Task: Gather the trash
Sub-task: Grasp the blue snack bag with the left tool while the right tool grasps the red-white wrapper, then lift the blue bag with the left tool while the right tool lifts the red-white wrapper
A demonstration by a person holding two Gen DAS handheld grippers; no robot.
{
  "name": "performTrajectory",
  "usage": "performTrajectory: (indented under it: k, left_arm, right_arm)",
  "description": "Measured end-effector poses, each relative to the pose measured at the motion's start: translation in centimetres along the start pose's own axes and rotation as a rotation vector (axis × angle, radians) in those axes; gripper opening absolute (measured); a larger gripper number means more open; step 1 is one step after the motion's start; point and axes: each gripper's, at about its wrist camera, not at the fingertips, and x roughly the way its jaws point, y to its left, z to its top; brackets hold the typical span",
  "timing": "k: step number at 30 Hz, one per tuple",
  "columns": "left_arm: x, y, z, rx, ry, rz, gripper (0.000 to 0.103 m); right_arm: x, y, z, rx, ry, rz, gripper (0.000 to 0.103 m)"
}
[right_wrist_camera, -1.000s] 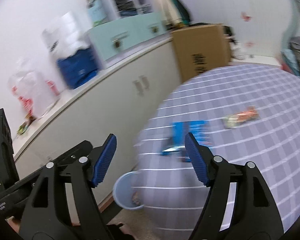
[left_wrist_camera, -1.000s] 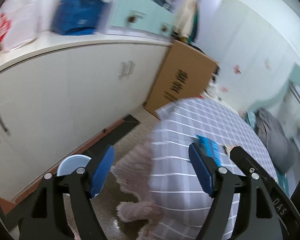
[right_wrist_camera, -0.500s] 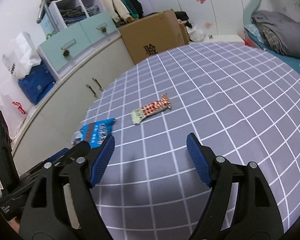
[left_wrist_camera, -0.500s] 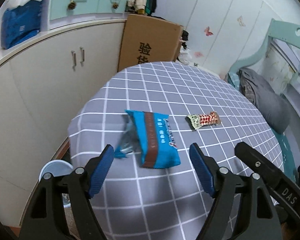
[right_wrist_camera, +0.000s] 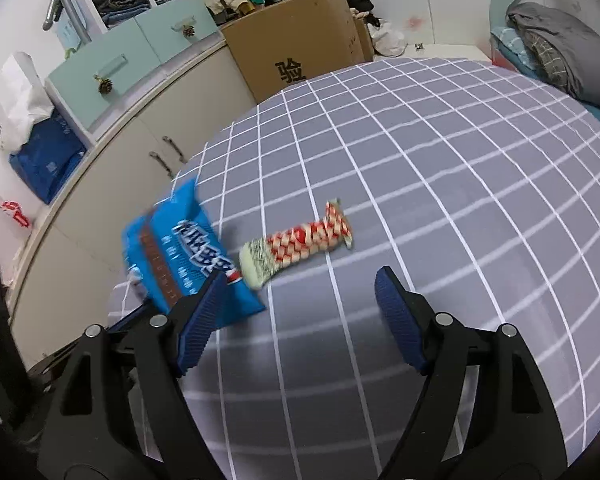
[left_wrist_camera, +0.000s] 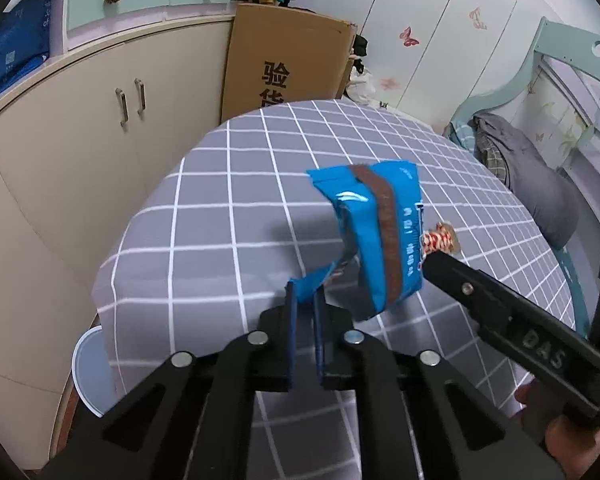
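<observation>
A round desk (left_wrist_camera: pixel 228 216) under a grey cloth with a white grid fills most of both views, standing beside a long cream cabinet (left_wrist_camera: pixel 80 128). A brown cardboard box (left_wrist_camera: pixel 284 60) leans at the cabinet's far end, and the rim of a pale blue bin (left_wrist_camera: pixel 86 376) shows on the floor between the desk and the cabinet. The left gripper (left_wrist_camera: pixel 303 300) has just snapped its fingers together, and they now pinch a torn corner of the blue snack wrapper (left_wrist_camera: pixel 376 236), which hangs tilted from that corner above the cloth near the desk's cabinet-side edge. The right gripper (right_wrist_camera: pixel 300 292) is released, its fingers spread wide over the desk with nothing between them. Just beyond its left finger lies the red-and-white candy wrapper (right_wrist_camera: pixel 300 242), flat on the cloth, close beside the blue one.
</observation>
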Motion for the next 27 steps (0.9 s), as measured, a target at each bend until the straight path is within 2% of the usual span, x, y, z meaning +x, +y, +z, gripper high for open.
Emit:
performTrajectory:
  k: [4,9,10,11,15,16,18,27]
  left_arm:
    - [-0.6,1.4,0.4,-0.038,-0.056,0.023,0.003]
    - [-1.9,3.6,1.4,-0.131,-0.126,0.064,0.003]
    - [-2.2,4.0,1.6,-0.149,-0.136,0.071,0.003]
    - [-2.4,4.4,1.7,-0.162,-0.142,0.067,0.003]
    - [-3.2,5.3,1.9,-0.189,-0.151,0.062,0.003]
    - [-3.4,5.5,1.8,-0.196,-0.153,0.059,0.003]
    - [-3.9,5.8,1.8,-0.203,-0.157,0.053,0.003]
    - [-6.7,8.1,-0.1,-0.238,-0.177,0.047,0.003]
  right_arm:
    - [1.0,0.1,1.0,0.017,-0.014,-0.031,0.076]
    - [2.4,1.4,2.0,-0.052,-0.002,-0.107,0.074]
    - [2.7,1.9,2.2,-0.075,0.005,-0.129,0.068]
    - [2.9,2.1,2.2,-0.092,0.008,-0.144,0.056]
    - [3.3,3.0,2.2,-0.158,0.019,-0.176,0.041]
    - [3.2,3.2,2.1,-0.166,0.017,-0.174,0.032]
    - [3.0,3.4,1.8,-0.185,0.015,-0.173,0.023]
    - [0.8,6.6,-0.5,-0.243,0.009,-0.062,0.018]
